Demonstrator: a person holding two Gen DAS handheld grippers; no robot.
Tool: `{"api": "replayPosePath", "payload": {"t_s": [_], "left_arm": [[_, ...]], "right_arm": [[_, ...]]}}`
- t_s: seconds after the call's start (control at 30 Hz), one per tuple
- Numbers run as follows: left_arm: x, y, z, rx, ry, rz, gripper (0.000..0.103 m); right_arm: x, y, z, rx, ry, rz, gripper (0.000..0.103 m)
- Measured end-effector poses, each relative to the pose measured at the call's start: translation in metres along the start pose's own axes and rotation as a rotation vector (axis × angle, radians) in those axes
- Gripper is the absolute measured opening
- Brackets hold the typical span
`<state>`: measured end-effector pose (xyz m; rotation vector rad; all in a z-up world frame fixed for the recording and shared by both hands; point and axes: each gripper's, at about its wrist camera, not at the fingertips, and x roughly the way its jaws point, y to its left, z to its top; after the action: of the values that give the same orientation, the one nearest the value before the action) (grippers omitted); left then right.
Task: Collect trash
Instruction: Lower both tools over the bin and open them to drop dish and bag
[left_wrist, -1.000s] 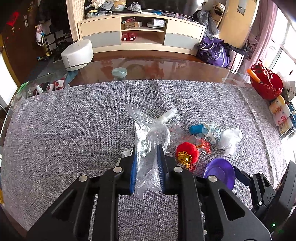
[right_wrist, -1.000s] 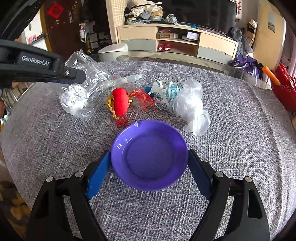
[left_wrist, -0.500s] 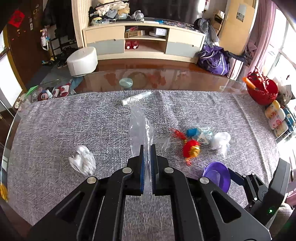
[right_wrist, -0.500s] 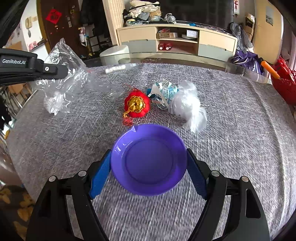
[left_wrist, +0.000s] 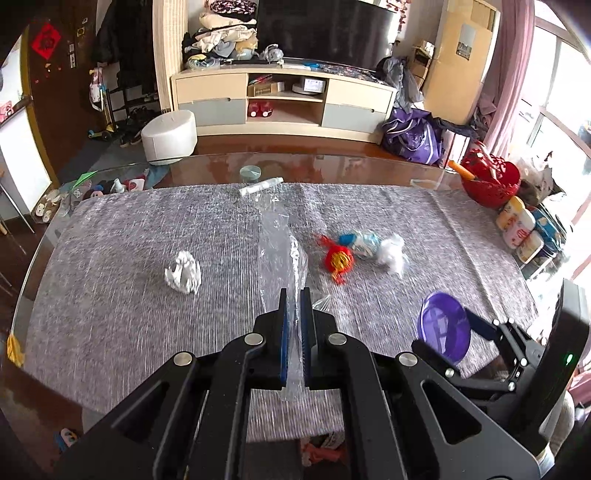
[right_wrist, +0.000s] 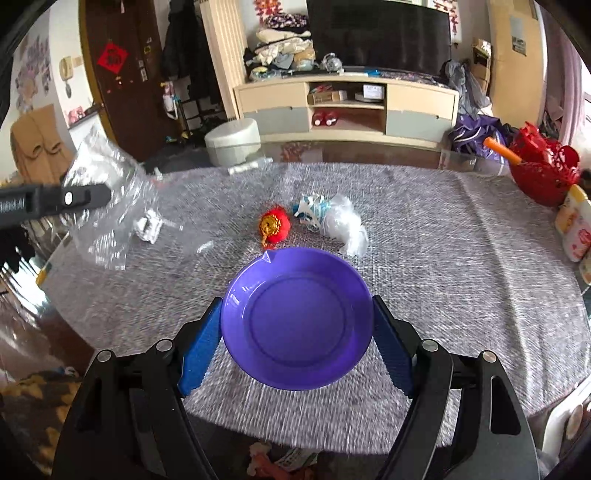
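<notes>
My left gripper (left_wrist: 294, 295) is shut on a clear plastic bag (left_wrist: 277, 251) and holds it above the grey cloth; the bag also shows in the right wrist view (right_wrist: 110, 206). My right gripper (right_wrist: 297, 314) is shut on a purple plate (right_wrist: 295, 321), held over the table's near right side; the plate also shows in the left wrist view (left_wrist: 441, 326). On the cloth lie a crumpled white paper (left_wrist: 183, 273), a red and gold ornament (left_wrist: 338, 260), a blue and white wrapper (left_wrist: 360, 242), a white plastic wad (left_wrist: 391, 253) and a white tube (left_wrist: 260, 186).
A grey cloth (left_wrist: 110, 258) covers a glass table. A red basket (left_wrist: 489, 181) and several bottles (left_wrist: 521, 229) stand at the right edge. A small round lid (left_wrist: 250, 171) sits on the glass at the back. A TV cabinet and white stool stand beyond.
My left gripper has closed tight on the bag and lifted it up and back; the crumpled paper now lies uncovered on the cloth. My right gripper with the plate has pulled back and risen slightly.
</notes>
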<state>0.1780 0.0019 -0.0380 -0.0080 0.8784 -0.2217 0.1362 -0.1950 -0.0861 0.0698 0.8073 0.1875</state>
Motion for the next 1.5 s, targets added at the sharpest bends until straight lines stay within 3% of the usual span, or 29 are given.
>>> {"api": "replayPosePath", "payload": {"t_s": [0.3,0.6,1.07,1.3,1.5], "left_arm": [[-0.045,-0.015,-0.047,0.021,-0.032,-0.016,0.004],[-0.057,-0.031,-0.114,0.058,0.003,-0.037,0.004],[0.001,-0.037,-0.22,0.047,0.209,-0.085,0.004],[0.036,-0.043,-0.249,0.04,0.304,-0.123,0.004],[0.059,-0.046,-0.262,0.041,0.366,-0.145,0.005]], "right_arm": [[-0.046,0.002,-0.017,-0.007,-0.036,0.003,0.078],[-0.068,-0.005,-0.065,0.011,0.022,0.017,0.078],[-0.035,-0.008,-0.146,0.067,0.212,0.054,0.078],[-0.002,-0.011,-0.178,0.108,0.337,0.08,0.078],[0.016,-0.015,-0.189,0.138,0.384,0.085,0.078]]}}
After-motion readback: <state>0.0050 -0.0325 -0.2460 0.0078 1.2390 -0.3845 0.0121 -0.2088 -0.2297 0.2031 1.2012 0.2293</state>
